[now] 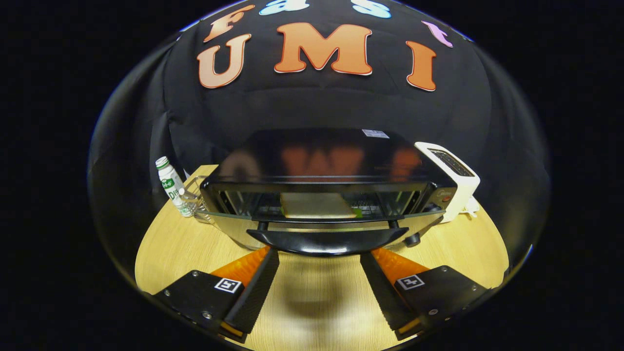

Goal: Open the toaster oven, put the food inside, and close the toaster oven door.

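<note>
Hovering low over the wooden surface point(317, 297), the tongs point(319, 261) are spread wide and grasp nothing. At twelve o'clock, just ahead of the tips, the toaster oven point(324, 168) has its door point(321, 226) dropped open, handle point(326, 241) foremost; a slice of bread point(317, 204) rests inside. A bottle point(171, 186) stands at ten o'clock, a white toaster point(453, 178) at two.

Wall point(312, 107): black cloth, hung behind the wooden table; creased
Table point(161, 248): pale wood grain; glossy, lit from above
</note>
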